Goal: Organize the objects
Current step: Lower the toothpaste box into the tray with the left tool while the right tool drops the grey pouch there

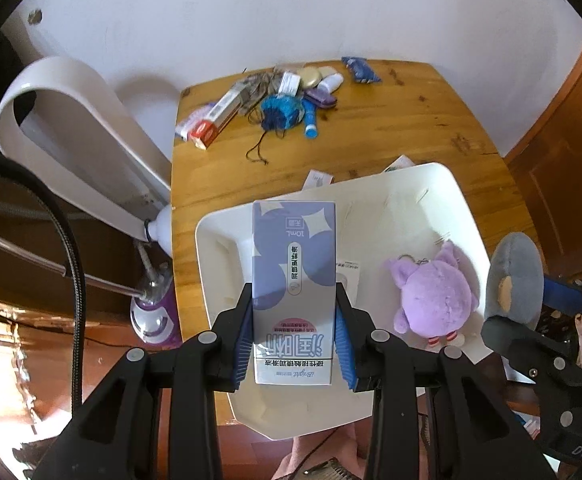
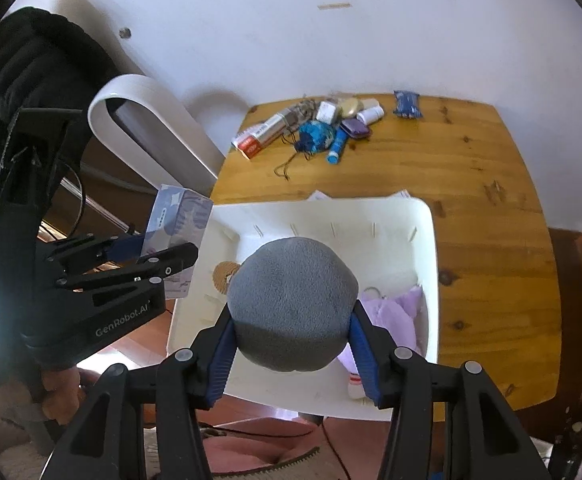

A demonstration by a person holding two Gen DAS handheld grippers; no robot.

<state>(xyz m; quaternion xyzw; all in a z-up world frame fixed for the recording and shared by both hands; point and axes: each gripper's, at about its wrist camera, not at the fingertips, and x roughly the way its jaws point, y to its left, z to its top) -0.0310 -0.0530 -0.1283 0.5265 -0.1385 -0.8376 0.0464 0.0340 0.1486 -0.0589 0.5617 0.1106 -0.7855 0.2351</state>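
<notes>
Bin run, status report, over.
Left gripper shut on box. Right gripper shut on grey plush. Both over bin. Purple plush inside.

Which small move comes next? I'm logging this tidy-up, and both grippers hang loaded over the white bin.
Probably lower the left gripper a little and let go of the purple box. The box hangs over the white bin's bare left side, clear of the purple plush on its right.

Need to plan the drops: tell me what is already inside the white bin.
Inside the white bin lies a purple plush toy by the right wall, plus a round tan piece on the floor. The held box and grey plush cover the rest.
</notes>
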